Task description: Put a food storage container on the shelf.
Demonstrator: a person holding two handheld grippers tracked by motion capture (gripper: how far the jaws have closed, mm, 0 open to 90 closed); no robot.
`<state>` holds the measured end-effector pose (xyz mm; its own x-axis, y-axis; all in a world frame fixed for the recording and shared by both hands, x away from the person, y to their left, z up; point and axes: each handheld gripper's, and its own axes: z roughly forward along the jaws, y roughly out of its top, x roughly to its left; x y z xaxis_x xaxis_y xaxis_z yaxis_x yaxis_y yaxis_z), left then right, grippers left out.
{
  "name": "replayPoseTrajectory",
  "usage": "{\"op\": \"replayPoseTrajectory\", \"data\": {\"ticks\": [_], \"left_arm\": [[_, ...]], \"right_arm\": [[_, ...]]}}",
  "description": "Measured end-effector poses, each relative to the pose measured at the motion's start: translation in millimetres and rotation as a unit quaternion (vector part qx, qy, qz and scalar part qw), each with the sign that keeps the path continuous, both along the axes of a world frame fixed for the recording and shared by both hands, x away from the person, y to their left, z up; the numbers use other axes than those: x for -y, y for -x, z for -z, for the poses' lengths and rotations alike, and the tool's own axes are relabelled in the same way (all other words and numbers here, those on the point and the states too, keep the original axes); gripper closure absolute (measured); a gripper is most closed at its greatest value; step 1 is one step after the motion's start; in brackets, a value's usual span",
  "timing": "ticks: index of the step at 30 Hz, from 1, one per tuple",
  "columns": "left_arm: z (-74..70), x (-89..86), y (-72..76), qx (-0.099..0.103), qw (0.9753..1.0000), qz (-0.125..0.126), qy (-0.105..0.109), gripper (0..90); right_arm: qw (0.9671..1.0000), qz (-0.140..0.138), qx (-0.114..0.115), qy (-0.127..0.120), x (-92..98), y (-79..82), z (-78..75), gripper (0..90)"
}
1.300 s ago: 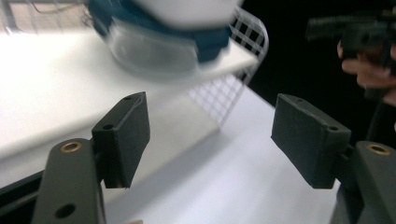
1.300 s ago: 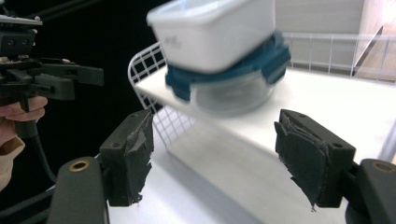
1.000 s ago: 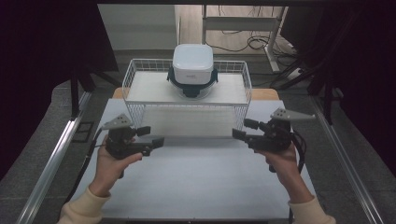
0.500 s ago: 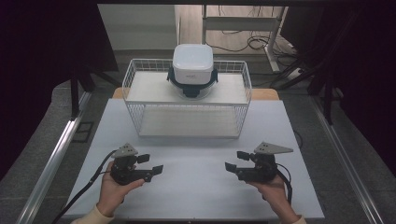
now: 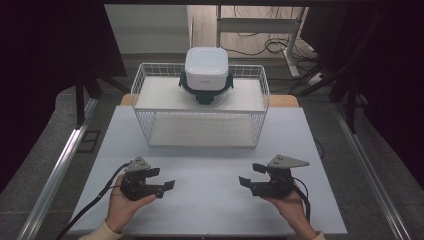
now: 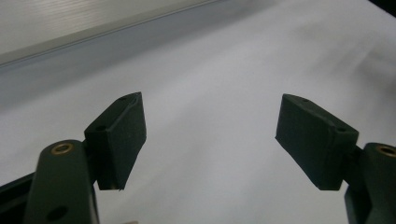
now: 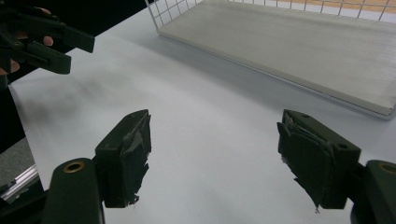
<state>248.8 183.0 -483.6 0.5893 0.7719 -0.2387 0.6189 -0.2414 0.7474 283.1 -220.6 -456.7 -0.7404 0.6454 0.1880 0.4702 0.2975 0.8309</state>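
Nearest the person, two grippers rest low over the white table (image 5: 210, 200), one in each hand. The left gripper (image 5: 165, 179) has its jaws spread wide with nothing between them, and the right gripper (image 5: 252, 175) is likewise spread and empty; they point toward each other, well apart. Farther back stands one white wire basket (image 5: 200, 107), with a pale board on its floor. One white lidded container (image 5: 206, 72) with dark side clips sits at the basket's far side, behind the centre; whether it rests inside or on top cannot be told.
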Motion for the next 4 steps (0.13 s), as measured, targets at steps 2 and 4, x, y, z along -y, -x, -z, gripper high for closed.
{"op": "replayPoseTrajectory", "data": {"ticks": [2, 4], "left_arm": [[1.4, 0.5, -0.4, 0.001, 1.0, -0.002, -0.007, 23.1], [3.3, 1.1, -1.0, 0.004, 0.9998, -0.003, -0.018, 22.5]], "right_arm": [[1.0, 0.002, 0.003, 0.006, 0.1, -0.6, 1.0, 23.5], [0.9999, 0.005, 0.004, 0.014, -0.1, -1.1, 2.8, 22.2]]}}
